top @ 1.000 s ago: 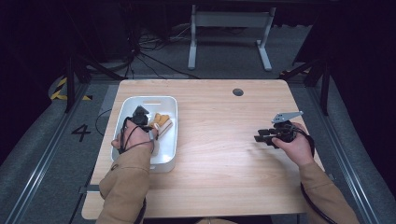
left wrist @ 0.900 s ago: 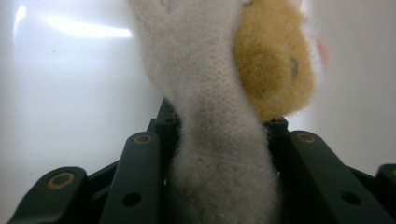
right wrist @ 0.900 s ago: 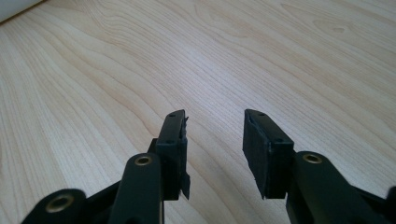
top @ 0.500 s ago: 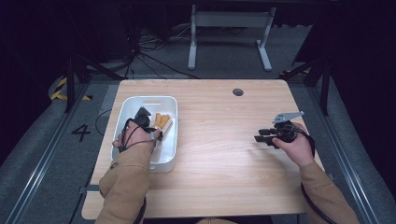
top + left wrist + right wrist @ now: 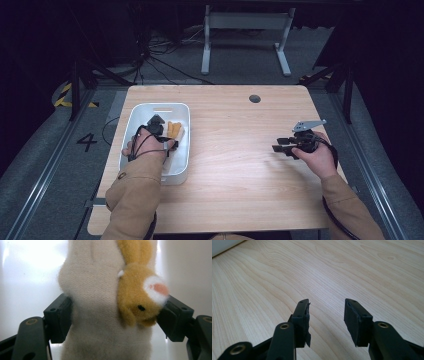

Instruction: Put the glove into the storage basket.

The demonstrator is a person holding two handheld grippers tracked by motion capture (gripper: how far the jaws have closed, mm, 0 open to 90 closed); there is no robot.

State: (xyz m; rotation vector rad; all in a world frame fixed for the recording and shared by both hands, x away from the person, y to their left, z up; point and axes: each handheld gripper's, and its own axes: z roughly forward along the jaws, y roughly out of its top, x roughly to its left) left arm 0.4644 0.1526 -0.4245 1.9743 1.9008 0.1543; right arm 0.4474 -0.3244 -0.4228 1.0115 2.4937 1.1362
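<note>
A plush toy, a cream body with a tan bunny head (image 5: 140,300), lies in the white tray (image 5: 155,106) next to my left hand. My left gripper (image 5: 115,312) reaches down into the tray with the toy (image 5: 174,131) between its jaws. The jaws have just been opening, and the pads rest at the toy's sides without squeezing it. My right gripper (image 5: 277,145) hovers low over the wooden table (image 5: 235,165) at the right. Its jaws (image 5: 327,302) have also just been opening, and nothing is between them.
The tray's glossy white wall (image 5: 25,277) stands close behind the toy. A dark cable hole (image 5: 255,98) sits near the table's far edge. Beyond the table are a grey metal stand (image 5: 245,30), floor cables and a painted "4" (image 5: 87,141).
</note>
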